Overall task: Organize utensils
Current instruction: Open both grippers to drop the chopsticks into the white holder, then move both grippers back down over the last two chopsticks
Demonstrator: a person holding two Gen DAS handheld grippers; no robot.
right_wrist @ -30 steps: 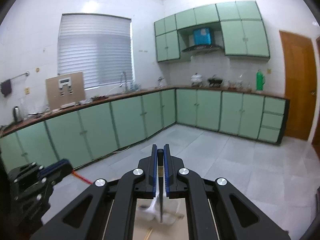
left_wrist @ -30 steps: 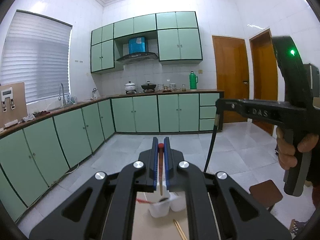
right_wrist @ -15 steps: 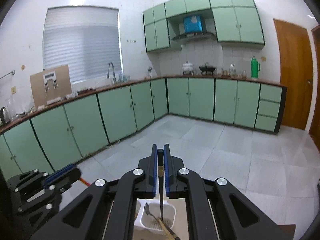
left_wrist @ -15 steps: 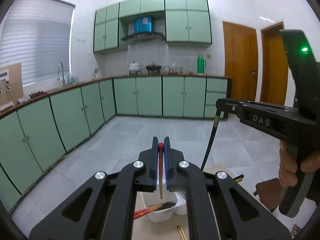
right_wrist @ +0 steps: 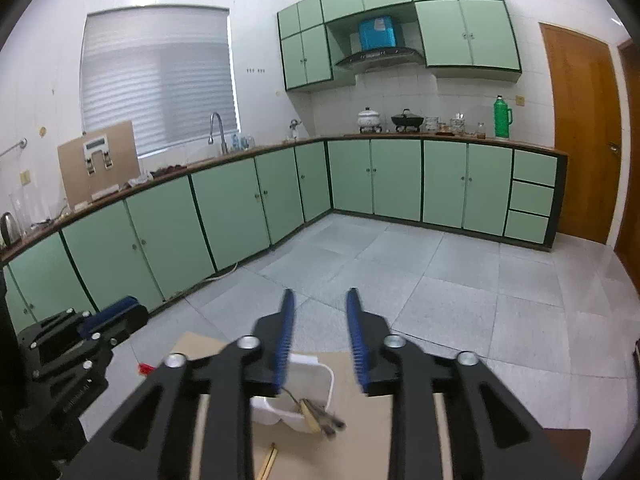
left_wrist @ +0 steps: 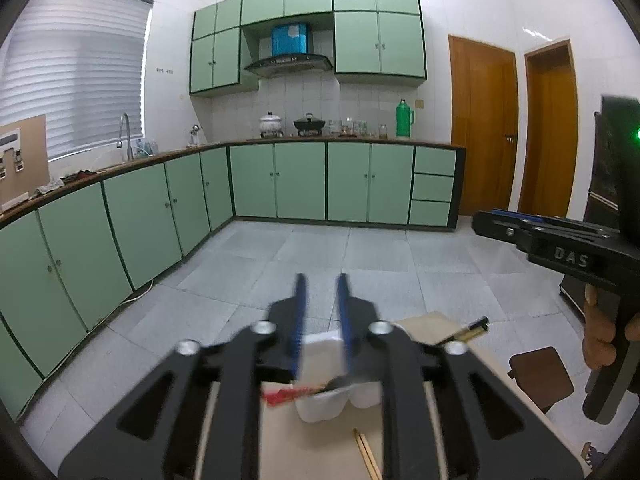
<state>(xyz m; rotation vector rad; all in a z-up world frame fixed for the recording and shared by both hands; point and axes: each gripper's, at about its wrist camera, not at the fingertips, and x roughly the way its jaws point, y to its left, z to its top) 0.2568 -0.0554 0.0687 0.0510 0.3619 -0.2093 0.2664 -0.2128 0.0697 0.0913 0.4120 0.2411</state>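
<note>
A white utensil holder (left_wrist: 326, 404) stands on the table below both grippers. My left gripper (left_wrist: 321, 280) hangs just above it, its jaws opening with nothing between the blue pads. Red-tipped chopsticks (left_wrist: 284, 394) lie across the holder's left rim beside a dark spoon (left_wrist: 336, 383). In the right wrist view the right gripper (right_wrist: 320, 296) is over the same holder (right_wrist: 316, 380), jaws opening and bare. Chopsticks and dark-handled utensils (right_wrist: 320, 418) lean out over its near rim. Each gripper shows in the other's view: the right (left_wrist: 492, 222), the left (right_wrist: 116, 314).
A pair of loose chopsticks (left_wrist: 366, 452) lies on the light wooden table (left_wrist: 424, 322) near me. Dark utensil ends (left_wrist: 474, 327) stick out at the table's right. A brown stool (left_wrist: 540, 376) stands to the right, and a hand (left_wrist: 600, 344) holds the right gripper.
Both grippers sank toward the holder and went from shut to open. The red-tipped chopstick left the left jaws and the thin dark utensil left the right jaws; both now rest in the holder.
</note>
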